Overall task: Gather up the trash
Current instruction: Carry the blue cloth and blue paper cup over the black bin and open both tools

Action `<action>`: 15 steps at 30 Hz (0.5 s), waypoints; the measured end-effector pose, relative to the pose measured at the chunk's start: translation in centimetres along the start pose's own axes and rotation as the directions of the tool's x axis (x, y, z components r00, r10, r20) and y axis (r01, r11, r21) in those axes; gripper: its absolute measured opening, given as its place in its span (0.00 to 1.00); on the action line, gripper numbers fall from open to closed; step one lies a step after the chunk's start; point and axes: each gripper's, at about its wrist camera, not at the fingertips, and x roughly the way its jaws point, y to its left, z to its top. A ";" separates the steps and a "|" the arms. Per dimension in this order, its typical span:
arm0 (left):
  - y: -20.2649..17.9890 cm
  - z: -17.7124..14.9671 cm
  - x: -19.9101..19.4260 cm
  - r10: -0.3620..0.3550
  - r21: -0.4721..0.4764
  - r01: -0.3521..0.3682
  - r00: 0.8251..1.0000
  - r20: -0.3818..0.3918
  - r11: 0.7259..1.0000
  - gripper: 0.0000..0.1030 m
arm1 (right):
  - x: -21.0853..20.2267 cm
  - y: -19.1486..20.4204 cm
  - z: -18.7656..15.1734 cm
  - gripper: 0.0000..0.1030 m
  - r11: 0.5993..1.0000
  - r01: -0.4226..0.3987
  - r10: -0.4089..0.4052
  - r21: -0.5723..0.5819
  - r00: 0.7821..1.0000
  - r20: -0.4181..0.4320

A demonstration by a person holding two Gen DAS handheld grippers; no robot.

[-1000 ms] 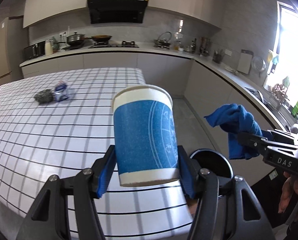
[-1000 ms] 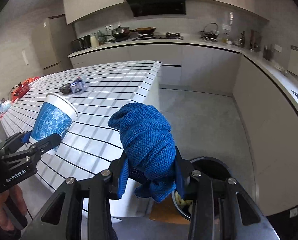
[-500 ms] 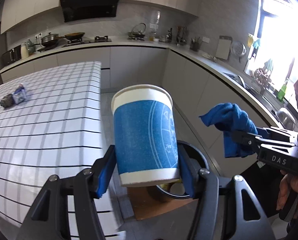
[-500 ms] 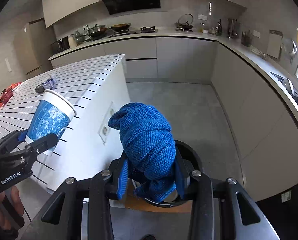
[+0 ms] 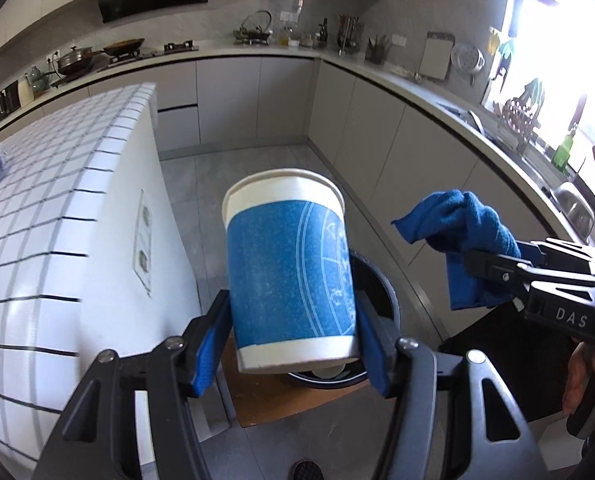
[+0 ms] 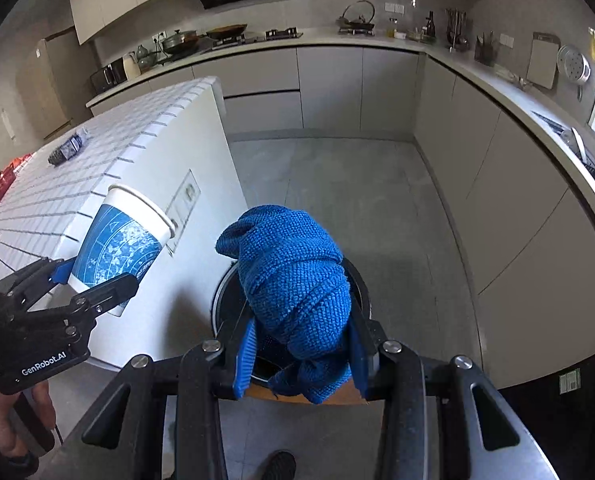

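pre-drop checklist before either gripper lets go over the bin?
1. Left gripper clamped on paper cup: ok.
2. Right gripper clamped on blue cloth: ok.
3. Trash bin open, no lid in the way: ok.
4. Cup over the bin mouth: cannot tell; the cup hides most of the rim.
5. Cloth over the bin mouth: ok in the right wrist view, rim showing on both sides of it.
6. Cup empty: cannot tell; its inside is not visible.
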 end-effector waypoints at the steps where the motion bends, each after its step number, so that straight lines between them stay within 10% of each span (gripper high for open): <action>1: -0.2 -0.1 0.6 0.002 0.001 -0.002 1.000 -0.011 1.000 0.58 | 0.6 -0.3 -0.1 0.40 1.000 -0.003 0.003 -0.004 1.000 -0.011; 12: -1.2 -1.6 7.7 0.016 0.008 -0.015 0.989 -0.149 1.000 0.62 | 9.6 -1.6 -0.2 0.45 0.992 -0.093 0.078 -0.082 0.981 -0.175; 15: -0.5 -2.1 10.5 0.134 0.015 -0.134 0.969 -0.208 0.991 0.79 | 13.1 -2.8 0.2 0.95 0.995 -0.041 0.019 -0.096 0.975 -0.219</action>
